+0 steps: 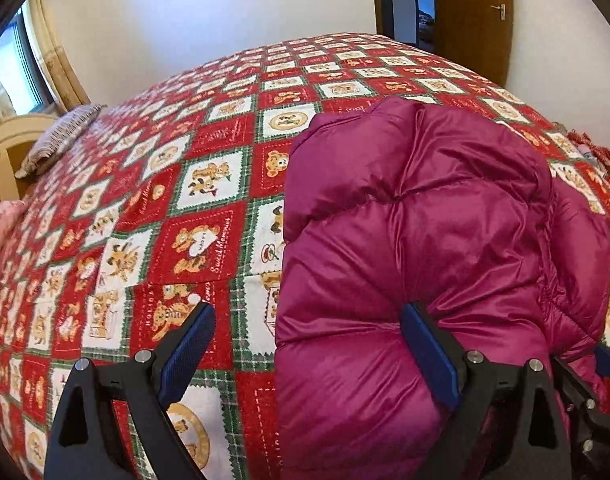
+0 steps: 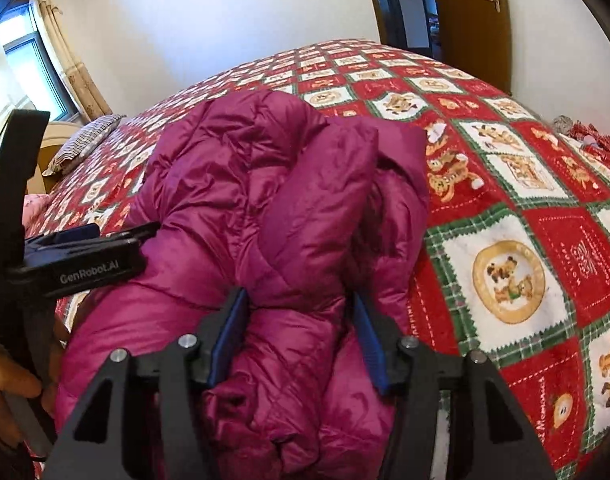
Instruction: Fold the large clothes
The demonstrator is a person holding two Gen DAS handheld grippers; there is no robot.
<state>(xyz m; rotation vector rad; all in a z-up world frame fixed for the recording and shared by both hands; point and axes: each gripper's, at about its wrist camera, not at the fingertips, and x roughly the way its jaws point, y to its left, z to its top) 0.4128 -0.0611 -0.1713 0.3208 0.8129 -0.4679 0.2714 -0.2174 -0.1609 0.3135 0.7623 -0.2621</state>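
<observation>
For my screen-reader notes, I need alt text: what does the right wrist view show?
A puffy magenta jacket lies bundled on a red teddy-bear bedspread, a fold of it between the right tool's blue fingers. The left tool touches its left side.

We see our left gripper (image 1: 307,344) with its jaws spread wide, the left finger (image 1: 189,354) over the bedspread (image 1: 209,176) and the right finger (image 1: 431,354) pressed against the near bulge of a magenta down jacket (image 1: 425,240). The jacket's left edge runs through the gap between the jaws, so only its near corner lies between them, and nothing is pinched. Ahead of the right jaw the jacket rises in a puffy, bunched mound. Ahead of the left jaw stretches the red, white and green teddy-bear bedspread. Far ahead and left sits a striped pillow (image 1: 61,140). Just right of the right jaw, part of another gripper (image 1: 601,364) touches the jacket.
</observation>
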